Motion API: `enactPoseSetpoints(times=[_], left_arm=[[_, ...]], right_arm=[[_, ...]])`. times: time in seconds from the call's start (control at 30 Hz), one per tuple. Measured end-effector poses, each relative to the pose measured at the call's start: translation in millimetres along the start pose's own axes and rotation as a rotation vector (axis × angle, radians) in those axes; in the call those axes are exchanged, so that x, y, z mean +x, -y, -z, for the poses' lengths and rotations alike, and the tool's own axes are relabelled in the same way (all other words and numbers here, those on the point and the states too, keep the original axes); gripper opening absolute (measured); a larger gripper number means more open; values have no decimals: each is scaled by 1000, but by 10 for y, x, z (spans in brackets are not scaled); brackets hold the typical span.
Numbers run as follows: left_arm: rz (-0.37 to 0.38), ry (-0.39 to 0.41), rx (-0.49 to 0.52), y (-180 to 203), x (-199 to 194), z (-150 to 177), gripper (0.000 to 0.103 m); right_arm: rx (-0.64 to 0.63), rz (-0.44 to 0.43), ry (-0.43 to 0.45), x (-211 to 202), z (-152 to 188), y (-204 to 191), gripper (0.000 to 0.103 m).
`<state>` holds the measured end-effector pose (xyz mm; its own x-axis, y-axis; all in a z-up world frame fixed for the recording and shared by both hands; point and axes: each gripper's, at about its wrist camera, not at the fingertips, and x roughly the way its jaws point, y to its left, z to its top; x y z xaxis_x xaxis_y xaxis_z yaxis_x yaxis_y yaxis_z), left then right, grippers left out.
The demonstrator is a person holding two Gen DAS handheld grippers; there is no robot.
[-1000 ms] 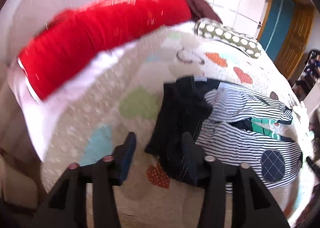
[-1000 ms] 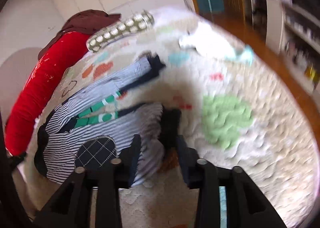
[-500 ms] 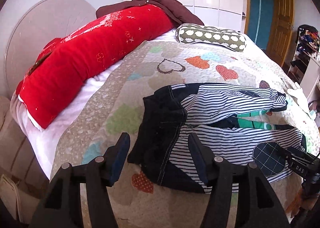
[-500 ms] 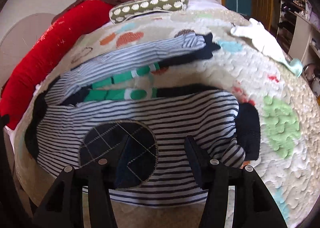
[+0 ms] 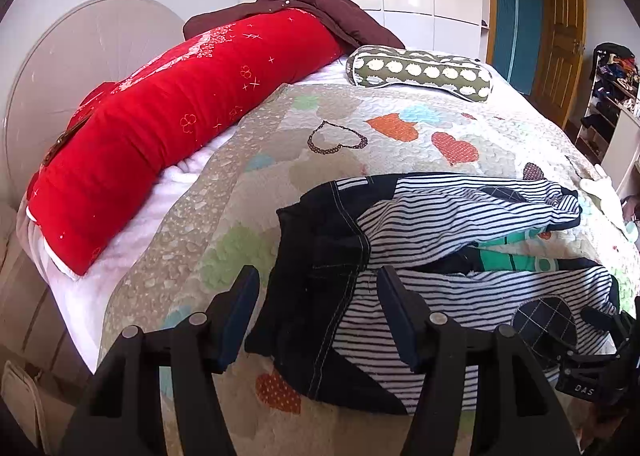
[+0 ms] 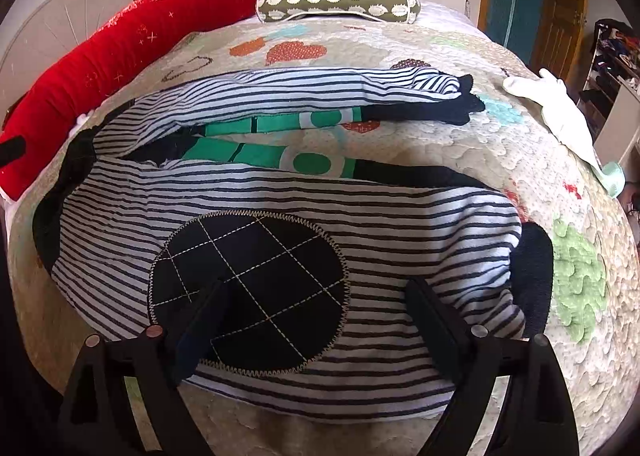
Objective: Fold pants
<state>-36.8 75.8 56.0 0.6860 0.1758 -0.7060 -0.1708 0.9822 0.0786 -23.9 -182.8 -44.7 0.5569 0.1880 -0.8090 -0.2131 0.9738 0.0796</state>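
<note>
Striped pants (image 6: 400, 224) lie flat on the quilt (image 6: 500, 144) so we've got both grippers, left (image 5: 316, 312) half-open over the waistband, right (image 6: 316, 320) just spread wide over the knee patch (image 6: 248, 288), holding nothing yet.

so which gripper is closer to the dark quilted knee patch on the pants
Right. The right gripper hangs over the knee patch, jaws open astride it. The left gripper is over the dark waistband.

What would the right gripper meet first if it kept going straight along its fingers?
Most likely the dark quilted oval patch on the near leg of the striped pants, which lies between the right gripper's open jaws, which have just been opening. Nothing is clamped; depth is hard to judge.
</note>
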Motion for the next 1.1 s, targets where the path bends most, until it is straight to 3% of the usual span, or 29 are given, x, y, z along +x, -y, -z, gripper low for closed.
enactPoseSetpoints(times=[0.27, 0.43, 0.53, 0.7, 0.87, 0.97, 1.0, 1.03, 1.07, 1.1], left_arm=[[3, -13, 39, 9, 237, -225, 61], [163, -111, 60, 62, 671, -677, 66], [234, -181, 120, 200, 1067, -922, 68], [264, -274, 215, 438, 1733, -1129, 68], [313, -377, 296, 649, 2256, -1071, 68], [317, -371, 310, 696, 2294, -1045, 71], [316, -371, 314, 704, 2285, -1045, 68], [325, -367, 316, 710, 2266, -1042, 51], [358, -361, 315, 720, 2227, -1033, 39], [372, -356, 316, 737, 2183, -1023, 19]], right_arm=[[15, -56, -20, -198, -298, 130, 90], [-74, -29, 35, -213, -864, 231, 90], [-165, -10, 36, 11, -1312, 232, 90], [-265, 14, -24, 591, -1854, 288, 88], [-342, -20, -111, 1073, -2017, 311, 87], [-379, -44, -148, 1274, -1978, 301, 87], [-376, -56, -143, 1300, -1993, 298, 86], [-359, -81, -142, 1297, -1996, 322, 81], [-342, -113, -146, 1287, -1993, 337, 65], [-328, -139, -146, 1272, -1990, 339, 42]])
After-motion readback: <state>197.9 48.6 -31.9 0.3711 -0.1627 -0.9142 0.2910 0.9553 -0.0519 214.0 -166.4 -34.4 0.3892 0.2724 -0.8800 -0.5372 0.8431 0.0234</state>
